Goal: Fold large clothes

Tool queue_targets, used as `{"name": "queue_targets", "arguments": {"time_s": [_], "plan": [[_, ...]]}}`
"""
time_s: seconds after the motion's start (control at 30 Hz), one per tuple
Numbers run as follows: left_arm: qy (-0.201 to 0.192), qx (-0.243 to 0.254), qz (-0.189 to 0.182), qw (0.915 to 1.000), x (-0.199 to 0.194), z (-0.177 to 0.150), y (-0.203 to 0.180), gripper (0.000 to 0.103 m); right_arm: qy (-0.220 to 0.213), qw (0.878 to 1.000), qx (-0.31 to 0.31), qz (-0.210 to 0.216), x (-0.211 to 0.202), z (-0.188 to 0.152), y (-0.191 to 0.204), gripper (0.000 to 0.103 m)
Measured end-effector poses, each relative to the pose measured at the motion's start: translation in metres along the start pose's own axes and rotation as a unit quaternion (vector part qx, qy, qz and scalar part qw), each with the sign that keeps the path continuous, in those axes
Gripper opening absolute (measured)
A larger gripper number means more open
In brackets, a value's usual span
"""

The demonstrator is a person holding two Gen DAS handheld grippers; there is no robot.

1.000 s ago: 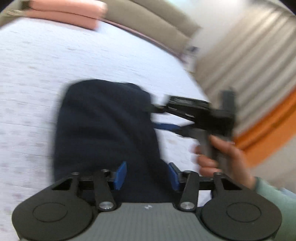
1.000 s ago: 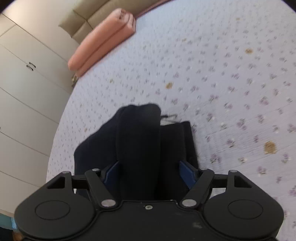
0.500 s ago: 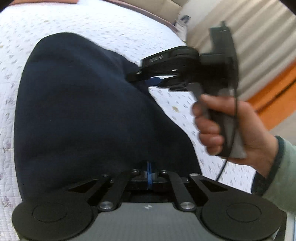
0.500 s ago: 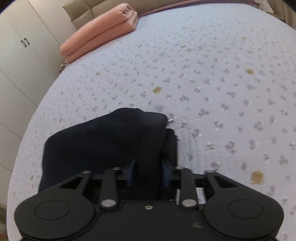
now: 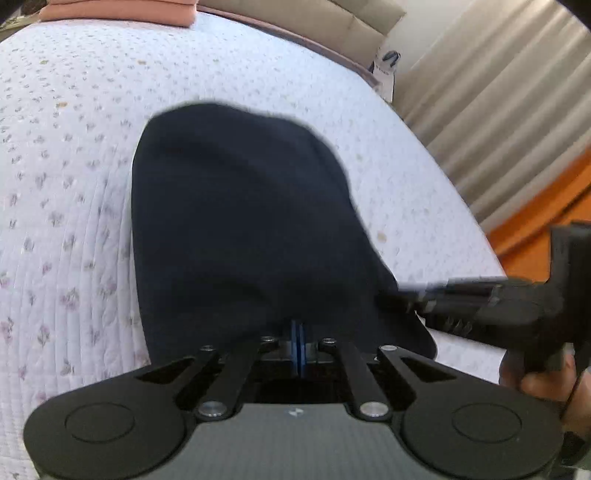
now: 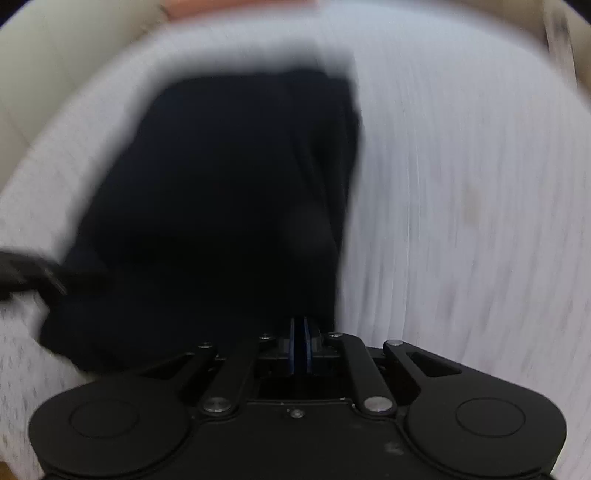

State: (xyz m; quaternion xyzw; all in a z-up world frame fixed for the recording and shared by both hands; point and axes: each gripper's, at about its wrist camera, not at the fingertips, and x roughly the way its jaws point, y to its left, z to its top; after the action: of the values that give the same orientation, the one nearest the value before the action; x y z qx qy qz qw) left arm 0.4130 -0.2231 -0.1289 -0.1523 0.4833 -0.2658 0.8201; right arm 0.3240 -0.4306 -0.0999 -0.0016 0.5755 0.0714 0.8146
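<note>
Where visible, listed from largest to smallest:

Bed (image 5: 66, 155): covered by a white quilted spread with a small floral print; fills most of both views. Blurred in the right wrist view.

Garment (image 5: 240, 229): dark navy, lying on the bed near its middle, folded into a compact bundle with a rounded far edge. Near edge reaches both grippers. Same garment (image 6: 229, 206) in the right wrist view, blurred, with a vertical ridge or fold on its right part.

Curtain (image 5: 491, 110): pale, pleated, hanging beyond the far right edge of the bed.

Headboard (image 5: 351, 26): beige, padded, along the far side of the bed.

Pink bedding (image 5: 118, 11): folded stack at the far end of the bed, against the headboard, well apart from the garment.

Left gripper (image 5: 298, 334): blue pads pressed together at the near edge of the garment, pinching its cloth; pointed downward at a slant. Visible also at the left edge of the right wrist view (image 6: 55, 277), touching the garment's left side.

Right gripper (image 6: 301, 328): blue pads pressed together at the near edge of the garment, pinching cloth at the lower right part. In the left wrist view (image 5: 402, 295), blurred, tips at the garment's right corner.

Hand (image 5: 546, 380): wrapped round the right gripper's handle, at the lower right.
</note>
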Motion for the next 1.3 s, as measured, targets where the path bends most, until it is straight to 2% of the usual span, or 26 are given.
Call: {"name": "queue_targets", "arguments": {"time_s": [0.1,0.13,0.17,0.2,0.23,0.3,0.33,0.43,0.5,0.57,0.6,0.7,0.87,0.9,0.93,1.0,1.1,1.17,1.23,1.3], "plan": [[0.003,-0.049,-0.037,0.9981,-0.018,-0.014,0.019,0.003,0.0,1.0,0.023,0.014,-0.015,0.0,-0.019,0.0],[-0.001,-0.048,-0.036,0.9982,-0.032,-0.02,0.021,0.003,-0.001,0.999,0.031,0.013,-0.023,0.007,-0.024,0.007],[-0.004,-0.043,-0.034,0.9985,-0.043,-0.021,0.022,0.004,-0.012,0.999,0.038,0.021,-0.033,0.018,-0.028,0.007],[-0.007,-0.035,-0.033,0.9988,-0.046,-0.019,0.02,0.004,-0.035,0.998,0.033,0.031,-0.045,0.032,-0.03,0.008],[-0.008,-0.026,-0.032,0.9991,-0.049,-0.018,0.018,0.004,-0.063,0.997,0.019,0.039,-0.054,0.048,-0.027,0.015],[-0.006,-0.014,-0.031,0.9994,-0.055,-0.014,0.006,0.005,-0.124,0.99,-0.028,0.055,-0.066,0.084,-0.008,0.017],[-0.004,-0.007,-0.028,0.9996,-0.06,-0.014,-0.002,0.007,-0.148,0.985,-0.047,0.076,-0.066,0.102,0.004,0.017],[-0.003,-0.003,-0.021,0.9998,-0.051,-0.013,-0.006,0.007,-0.192,0.967,-0.095,0.136,-0.048,0.145,0.048,0.017],[-0.005,-0.008,-0.023,0.9997,-0.05,-0.014,-0.006,0.007,-0.204,0.959,-0.136,0.14,-0.027,0.165,0.081,0.017],[-0.007,-0.013,-0.026,0.9996,-0.05,-0.016,-0.004,0.007,-0.188,0.961,-0.157,0.131,0.004,0.18,0.103,0.017],[-0.008,-0.016,-0.027,0.9995,-0.051,-0.017,-0.003,0.007,-0.164,0.966,-0.165,0.115,0.027,0.186,0.108,0.009],[-0.016,-0.024,-0.029,0.9992,-0.054,-0.019,0.001,0.007,-0.155,0.969,-0.189,0.037,0.072,0.185,0.097,0.009],[-0.016,-0.04,-0.054,0.9976,-0.059,-0.025,0.01,0.007,-0.144,0.982,-0.102,-0.066,0.081,0.205,0.032,0.007],[-0.016,-0.043,-0.056,0.9974,-0.06,-0.026,0.011,0.007,-0.136,0.985,-0.072,-0.077,0.076,0.207,0.018,0.014],[-0.015,-0.045,-0.058,0.9972,-0.059,-0.025,0.013,0.007,-0.131,0.988,-0.043,-0.074,0.069,0.209,0.006,0.018],[-0.012,-0.04,-0.059,0.9974,-0.063,-0.023,0.011,0.007,-0.145,0.988,-0.018,-0.051,0.041,0.2,-0.008,0.019],[-0.004,-0.004,-0.08,0.9968,-0.071,-0.019,0.003,0.009,-0.177,0.984,-0.027,0.004,0.003,0.177,0.007,0.019],[0.003,0.008,-0.095,0.9954,-0.075,-0.019,-0.001,0.01,-0.185,0.981,-0.045,0.033,-0.006,0.158,0.021,0.019],[0.014,0.019,-0.09,0.9956,-0.07,-0.021,-0.002,0.01,-0.162,0.984,-0.072,0.026,0.005,0.143,0.041,0.019],[0.026,0.016,-0.08,0.9963,-0.059,-0.025,0.002,0.007,-0.135,0.987,-0.087,-0.007,0.036,0.13,0.046,0.019]]}}
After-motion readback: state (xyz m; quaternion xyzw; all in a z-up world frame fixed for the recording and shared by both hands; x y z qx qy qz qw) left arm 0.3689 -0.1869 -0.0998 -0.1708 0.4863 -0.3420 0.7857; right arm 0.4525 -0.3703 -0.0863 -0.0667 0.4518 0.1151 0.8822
